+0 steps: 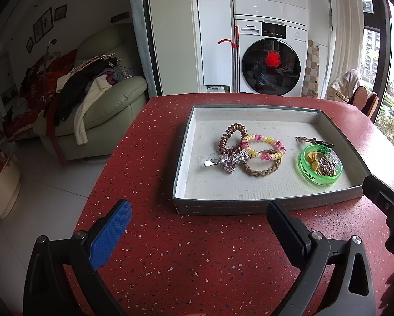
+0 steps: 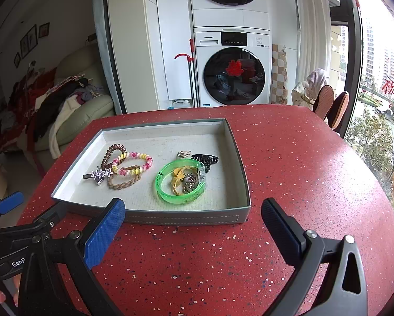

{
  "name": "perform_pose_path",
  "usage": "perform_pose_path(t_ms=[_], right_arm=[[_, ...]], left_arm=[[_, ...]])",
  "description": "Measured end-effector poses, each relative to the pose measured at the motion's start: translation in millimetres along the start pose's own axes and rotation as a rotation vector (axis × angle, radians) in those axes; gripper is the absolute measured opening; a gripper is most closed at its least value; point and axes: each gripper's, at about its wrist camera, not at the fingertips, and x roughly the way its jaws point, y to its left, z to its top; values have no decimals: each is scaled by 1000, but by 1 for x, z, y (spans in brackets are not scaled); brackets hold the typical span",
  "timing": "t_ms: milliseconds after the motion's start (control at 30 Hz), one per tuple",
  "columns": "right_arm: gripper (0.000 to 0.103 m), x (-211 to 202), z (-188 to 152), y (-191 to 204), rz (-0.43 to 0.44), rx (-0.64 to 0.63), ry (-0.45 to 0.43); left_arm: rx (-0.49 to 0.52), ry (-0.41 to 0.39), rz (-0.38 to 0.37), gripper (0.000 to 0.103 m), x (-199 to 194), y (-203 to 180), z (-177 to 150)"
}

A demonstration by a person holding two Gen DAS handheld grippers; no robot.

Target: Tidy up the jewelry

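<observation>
A grey shallow tray (image 1: pixel 223 206) (image 2: pixel 186 217) stands on the red speckled table. In it lie a brown spiral hair tie (image 1: pixel 229 137) (image 2: pixel 110 154), a pink-yellow spiral tie (image 1: pixel 265 148) (image 2: pixel 132 163), a braided brown tie (image 1: pixel 261 169) (image 2: pixel 123 183), a star hair clip (image 1: pixel 228 162) (image 2: pixel 99 175), a green bangle (image 1: pixel 319 167) (image 2: pixel 181 181) around gold and silver pieces, and a black claw clip (image 2: pixel 206 160). My left gripper (image 1: pixel 197 234) is open and empty before the tray's near wall. My right gripper (image 2: pixel 194 230) is open and empty, also just short of the near wall.
The red table (image 1: pixel 197 263) (image 2: pixel 302 173) ends at the left over a white floor. A sofa (image 1: pixel 110 100) piled with clothes stands at left. Stacked washing machines (image 1: pixel 270 60) (image 2: pixel 231 73) stand behind. Windows are at right. The right gripper's body (image 1: pixel 386 200) shows beside the tray's right corner.
</observation>
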Motion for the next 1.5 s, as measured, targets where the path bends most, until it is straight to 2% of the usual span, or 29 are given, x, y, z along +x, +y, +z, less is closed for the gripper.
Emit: perform_pose_path(t_ms=[1500], right_arm=[[103,-1,0,1,1,-1,-1]], left_arm=[[3,7,-6,103,-3,0,0]])
